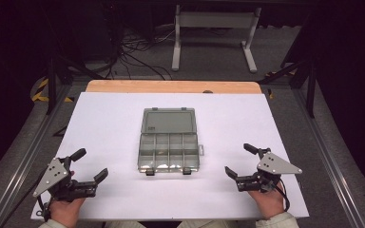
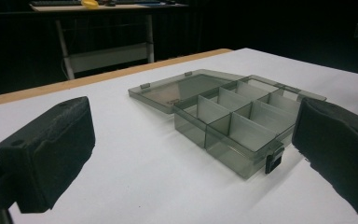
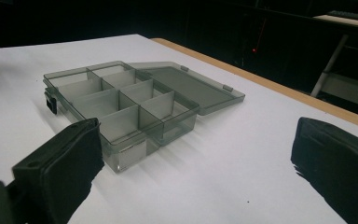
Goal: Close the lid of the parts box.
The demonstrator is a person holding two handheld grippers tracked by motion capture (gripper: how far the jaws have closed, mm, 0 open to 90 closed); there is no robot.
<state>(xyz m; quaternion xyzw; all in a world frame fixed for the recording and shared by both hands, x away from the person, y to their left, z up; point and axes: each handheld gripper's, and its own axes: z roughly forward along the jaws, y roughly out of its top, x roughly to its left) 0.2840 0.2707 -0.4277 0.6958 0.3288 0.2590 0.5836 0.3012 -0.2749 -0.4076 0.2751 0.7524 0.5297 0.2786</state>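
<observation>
A clear grey plastic organiser box (image 1: 168, 152) lies open in the middle of the white sheet, its lid (image 1: 167, 121) flat on the far side. Its several compartments look empty, as the left gripper view (image 2: 242, 121) and the right gripper view (image 3: 116, 105) also show. Two black latches (image 1: 149, 172) sit on its near edge. My left gripper (image 1: 89, 164) rests at the near left, open with nothing between its fingers. My right gripper (image 1: 240, 160) rests at the near right, open and empty too. Each stands well apart from the box.
The white sheet (image 1: 104, 123) covers a wooden table whose bare far edge (image 1: 171, 86) shows. Beyond it stand a white desk frame (image 1: 214, 33) and loose cables (image 1: 138, 52) on the floor. Metal rails (image 1: 332, 156) run along both sides.
</observation>
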